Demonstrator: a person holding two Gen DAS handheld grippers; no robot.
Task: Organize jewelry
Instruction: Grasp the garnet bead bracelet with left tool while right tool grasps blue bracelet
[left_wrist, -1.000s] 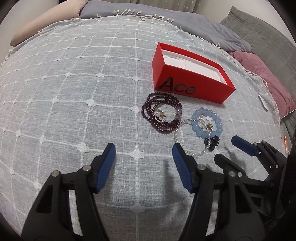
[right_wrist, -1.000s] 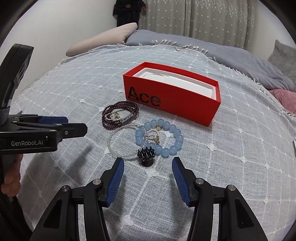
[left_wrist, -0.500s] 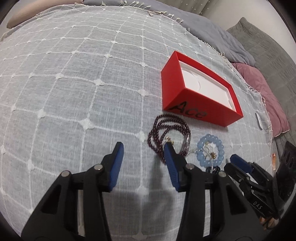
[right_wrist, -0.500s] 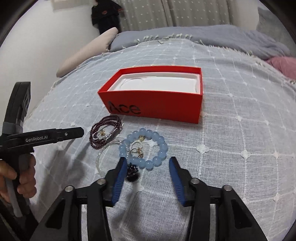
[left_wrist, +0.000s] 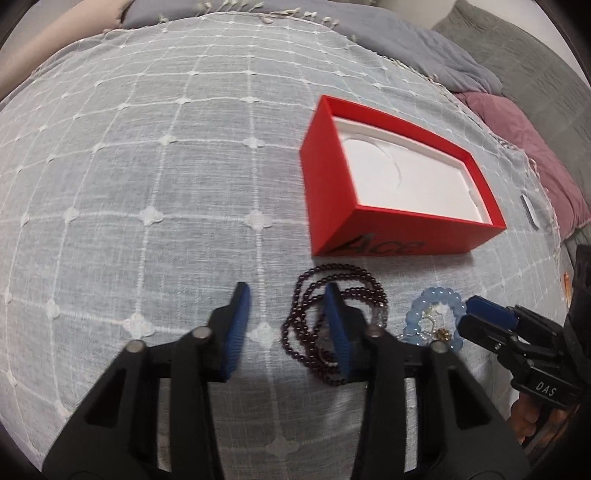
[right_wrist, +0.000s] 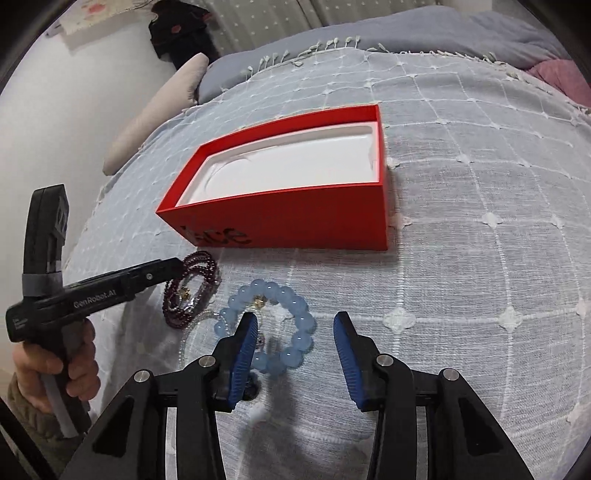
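Both tools have moved in over the jewelry since a second ago, and both sets of jaws have narrowed. The left hand-held gripper is closing at a narrow gap: its right finger lies over the dark garnet bead strand, its left finger over bare bedspread; nothing is pinched yet. The right hand-held gripper stands at a moderate gap, no longer closing noticeably, with the near right part of the pale blue bead bracelet between its jaws, pads not pressing. Judgement: two pickups are being set up at once; no piece is lifted.

The garnet strand sits just near of the left end of the red box; the blue bracelet is just right of it, overlapping a clear bead bracelet. A small dark charm lies behind the right tool's left finger.

The box is open, its white tray empty. Its long axis runs left to right across the bed, printed side facing near. The garnet strand is coiled in an elongated loop running near-to-far.
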